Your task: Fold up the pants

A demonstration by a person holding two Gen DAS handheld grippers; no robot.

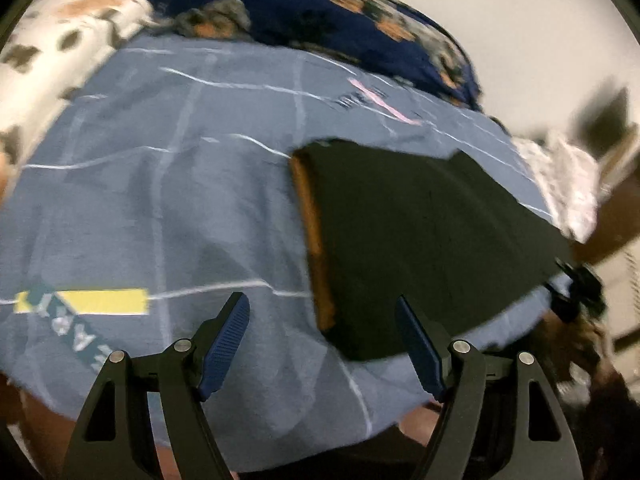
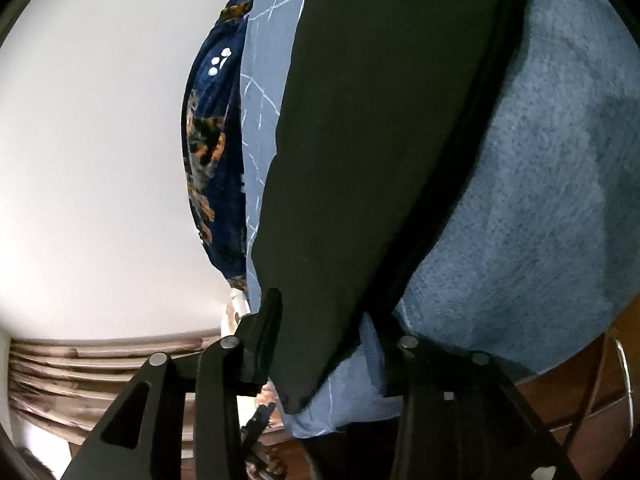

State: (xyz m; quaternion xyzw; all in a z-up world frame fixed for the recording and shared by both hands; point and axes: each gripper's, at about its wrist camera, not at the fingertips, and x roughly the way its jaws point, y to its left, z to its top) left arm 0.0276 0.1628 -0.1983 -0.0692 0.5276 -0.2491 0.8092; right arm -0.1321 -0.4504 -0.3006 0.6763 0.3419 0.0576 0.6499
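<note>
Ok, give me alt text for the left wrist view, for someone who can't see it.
Dark pants with an orange-brown waistband lie flat on a blue bedspread. The left gripper hangs open over the bedspread beside the waistband, holding nothing. A navy patterned blanket is bunched at the far edge.

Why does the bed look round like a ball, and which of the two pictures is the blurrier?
Left wrist view: the fisheye lens bulges the blue bedspread, and motion smears its edges and the patterned blanket. Right wrist view: sharper, though the black pants are too dark to show folds.
</note>
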